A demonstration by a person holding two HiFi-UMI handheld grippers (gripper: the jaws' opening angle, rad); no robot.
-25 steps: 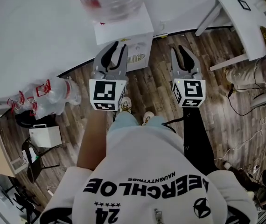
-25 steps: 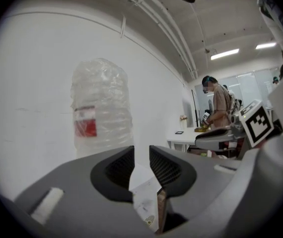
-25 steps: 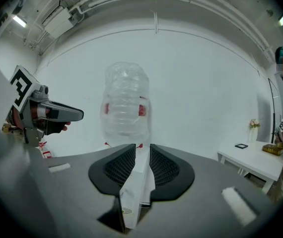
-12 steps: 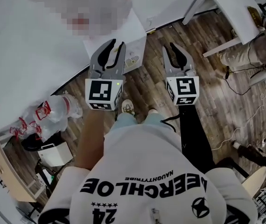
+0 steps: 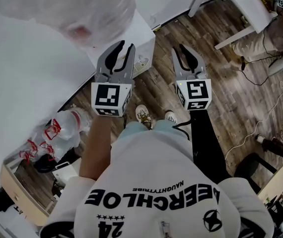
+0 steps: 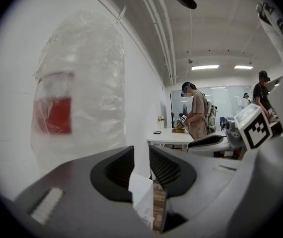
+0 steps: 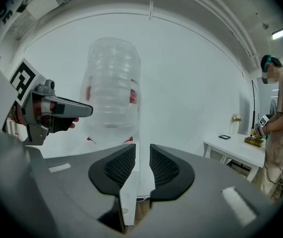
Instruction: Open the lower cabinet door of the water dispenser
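Item: white water dispenser point(image 5: 142, 33), clear bottle point(image 5: 67, 9) on top, stood against the wall at 12 o'clock of the left gripper point(image 5: 125, 46); its vented front faced the person, and the lower door could not be made out. The left gripper and right gripper point(image 5: 183, 51) were level and side by side, the fingers of each released with a narrow gap, grasping nothing. Spare bottles point(image 5: 57, 133) lay on the wood floor point(image 5: 221, 93) at 8 o'clock.

white shirt point(image 5: 146, 157) printed "AERCHLOE", smaller "NAUGHTYTRIBE" above it, number "24" below

White table point(image 5: 246, 6), spare water bottles point(image 5: 57, 133)
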